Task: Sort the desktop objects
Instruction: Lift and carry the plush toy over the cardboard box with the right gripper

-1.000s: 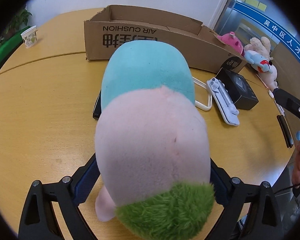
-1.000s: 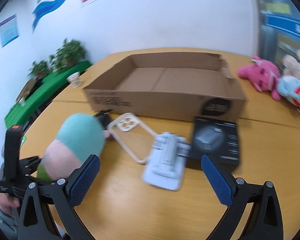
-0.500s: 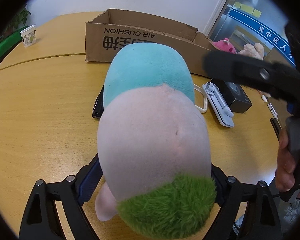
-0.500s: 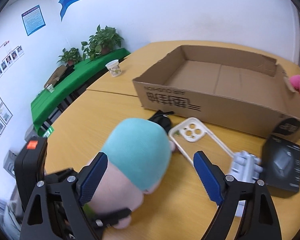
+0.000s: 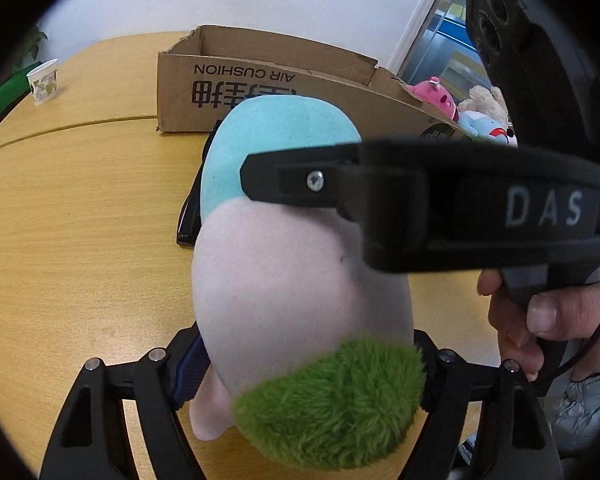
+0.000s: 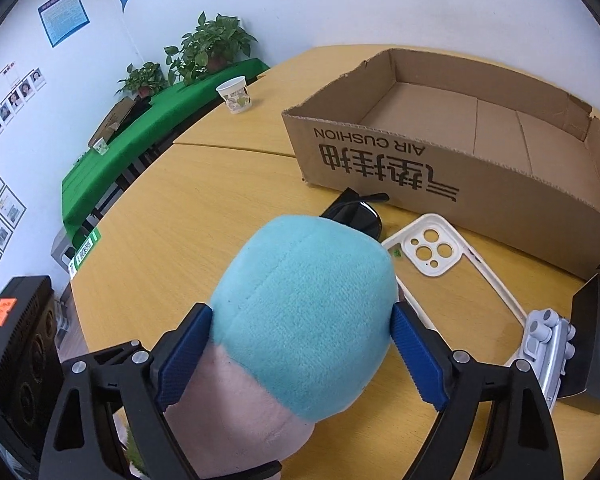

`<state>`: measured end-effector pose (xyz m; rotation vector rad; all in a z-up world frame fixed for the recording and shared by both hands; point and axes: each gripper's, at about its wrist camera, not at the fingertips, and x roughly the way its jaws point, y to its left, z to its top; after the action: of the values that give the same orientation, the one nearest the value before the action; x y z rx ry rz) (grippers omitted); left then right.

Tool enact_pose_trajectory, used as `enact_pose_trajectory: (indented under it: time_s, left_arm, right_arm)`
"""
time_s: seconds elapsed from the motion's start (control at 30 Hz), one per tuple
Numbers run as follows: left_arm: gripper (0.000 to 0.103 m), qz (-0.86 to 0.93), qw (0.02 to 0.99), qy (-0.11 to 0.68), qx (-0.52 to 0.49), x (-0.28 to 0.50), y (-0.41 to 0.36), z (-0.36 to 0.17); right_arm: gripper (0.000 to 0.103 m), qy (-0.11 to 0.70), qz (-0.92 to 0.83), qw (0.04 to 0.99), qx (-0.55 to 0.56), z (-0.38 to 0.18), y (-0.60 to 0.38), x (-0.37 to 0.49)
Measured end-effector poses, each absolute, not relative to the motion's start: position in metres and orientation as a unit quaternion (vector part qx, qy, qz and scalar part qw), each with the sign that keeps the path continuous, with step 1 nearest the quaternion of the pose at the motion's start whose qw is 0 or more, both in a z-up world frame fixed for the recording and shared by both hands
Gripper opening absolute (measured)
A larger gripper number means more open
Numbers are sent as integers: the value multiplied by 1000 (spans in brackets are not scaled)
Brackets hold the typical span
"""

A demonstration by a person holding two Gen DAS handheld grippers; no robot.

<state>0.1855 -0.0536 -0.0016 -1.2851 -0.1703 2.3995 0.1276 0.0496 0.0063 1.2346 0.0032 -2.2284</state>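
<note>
The plush toy [image 5: 300, 272], teal at one end, pink in the middle and green-furred at the other, lies on the wooden table [image 5: 80, 208] in front of the open cardboard box [image 6: 460, 152], with black sunglasses [image 6: 356, 216] and a white phone case [image 6: 432, 252] between it and the box. The left gripper [image 5: 304, 372] has its jaws closing around the toy's green end, the pads seemingly pressed into the plush, though the fur hides the right one. The right gripper [image 6: 300, 344] straddles the teal end with jaws opening, its blue pads [image 6: 416, 360] at the fabric on both sides.
</note>
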Motion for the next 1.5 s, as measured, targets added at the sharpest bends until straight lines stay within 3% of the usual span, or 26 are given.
enact_pose_trajectory:
  time_s: [0.03,0.1,0.17,0.23,0.33,0.7,1.17,1.33,1.5]
  left_arm:
    - [78,860,208,-62,-462,185,-53,-2]
    - [77,858,214,-66,-462,185,-53,-1]
    - [76,857,214,-66,-463,185,-53,0]
    - [75,857,214,-66,-465,185,-53,2]
    - [73,857,217,-70,-462,188,-51,10]
    - [73,895,247,-5,-372,170,-7,108]
    - [73,932,247,14,-266,64,6,240]
    - [73,936,237,13,-262,6,-1,267]
    - [73,932,229,9,-282,-64,-5,268]
  right_arm:
    - [100,-12,-833,292,469,2,53,124]
    - [102,-59,-818,295,491,-11,63,116]
    - [100,-100,-803,308,501,-18,69,114]
    - [89,-84,-812,317,483,-10,64,123]
    - [83,-78,-820,323,466,-1,65,131]
    - [81,-99,-870,324,358,101,119,127]
    - [80,-41,-902,336,266,254,125,34]
    - [79,-44,-897,352,262,282,116,-27]
    - [78,-62,-890,356,279,272,111,-95]
